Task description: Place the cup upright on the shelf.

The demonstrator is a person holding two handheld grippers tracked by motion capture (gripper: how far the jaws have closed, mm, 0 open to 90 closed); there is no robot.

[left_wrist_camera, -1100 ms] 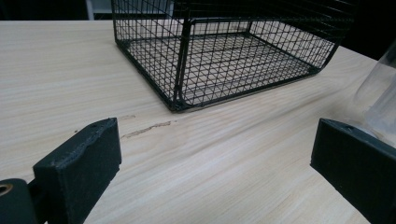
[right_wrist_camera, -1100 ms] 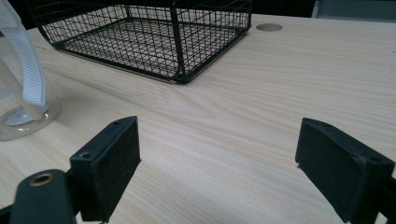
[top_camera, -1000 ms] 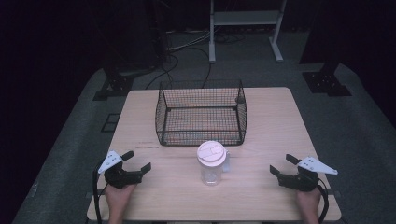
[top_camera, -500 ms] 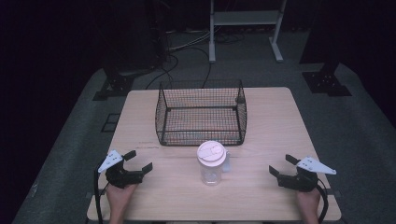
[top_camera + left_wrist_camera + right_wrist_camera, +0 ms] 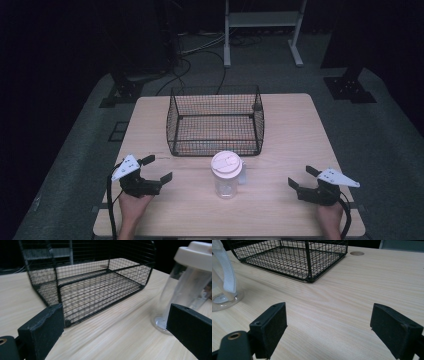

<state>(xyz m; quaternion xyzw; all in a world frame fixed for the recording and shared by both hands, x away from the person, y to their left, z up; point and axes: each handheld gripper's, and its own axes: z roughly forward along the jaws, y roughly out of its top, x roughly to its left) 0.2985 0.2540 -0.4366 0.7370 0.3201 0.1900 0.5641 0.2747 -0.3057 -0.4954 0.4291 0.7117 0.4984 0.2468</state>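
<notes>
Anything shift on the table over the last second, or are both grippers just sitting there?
Nothing visibly changed. The left gripper and right gripper stay open and apart from everything, resting low at the near edge of the table. The clear bottle with its white lid stands upright between them, untouched, just in front of the wire basket, which holds nothing.

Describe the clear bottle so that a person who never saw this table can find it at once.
Start from the black wire basket in the middle of the wooden table. Just in front of its near wall, apart from it, stands the clear bottle. It alone is transparent, with a pale round lid and a white strap.
</notes>
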